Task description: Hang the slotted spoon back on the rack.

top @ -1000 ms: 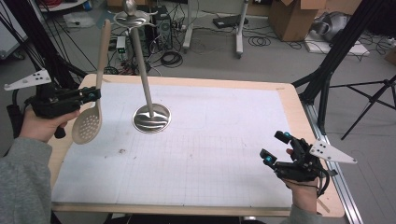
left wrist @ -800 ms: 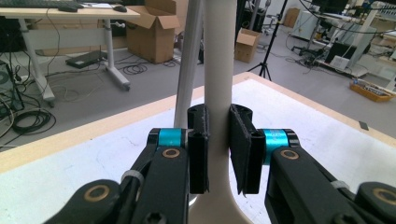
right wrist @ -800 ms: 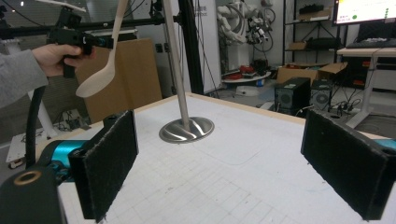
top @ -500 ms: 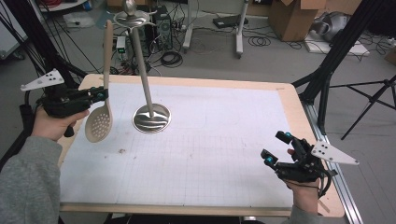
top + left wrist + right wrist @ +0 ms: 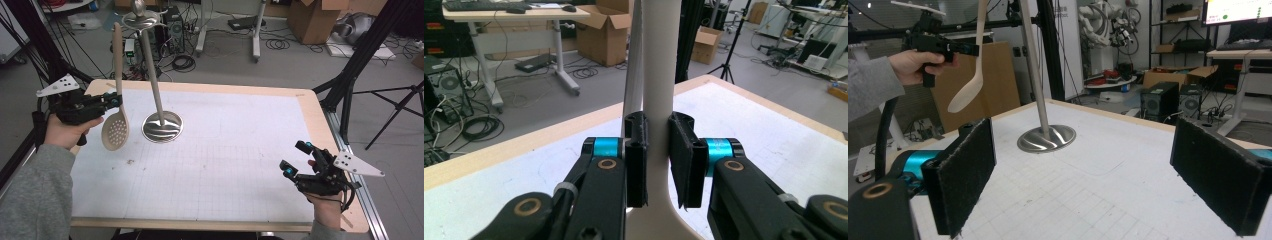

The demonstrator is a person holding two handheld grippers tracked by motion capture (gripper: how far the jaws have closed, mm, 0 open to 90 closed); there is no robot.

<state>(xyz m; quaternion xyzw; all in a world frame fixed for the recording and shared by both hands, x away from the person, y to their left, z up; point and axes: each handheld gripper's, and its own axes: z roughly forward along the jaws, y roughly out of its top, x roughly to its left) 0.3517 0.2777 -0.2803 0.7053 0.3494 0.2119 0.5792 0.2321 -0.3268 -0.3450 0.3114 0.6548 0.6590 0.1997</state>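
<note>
A beige slotted spoon (image 5: 116, 120) hangs upright in the air at the table's left side, bowl down and handle up. My left gripper (image 5: 116, 100) is shut on its handle (image 5: 657, 90), and both pads press the shaft. Just right of the spoon stands a metal utensil stand (image 5: 161, 126) with a round base, a tall leaning pole and a disc on top. From the right gripper view the spoon (image 5: 969, 90) shows left of the stand (image 5: 1046, 137). Near the table's front right corner my right gripper (image 5: 296, 161) is open, with nothing between its pads (image 5: 963, 175).
A white gridded mat (image 5: 225, 155) covers the wooden table (image 5: 310, 112). Black tripod legs (image 5: 360, 65) stand at the right, and cables, boxes and a desk leg lie on the floor behind the table.
My left gripper has carried the spoon a little to the right, closer to the stand. The right gripper has stayed where it was.
</note>
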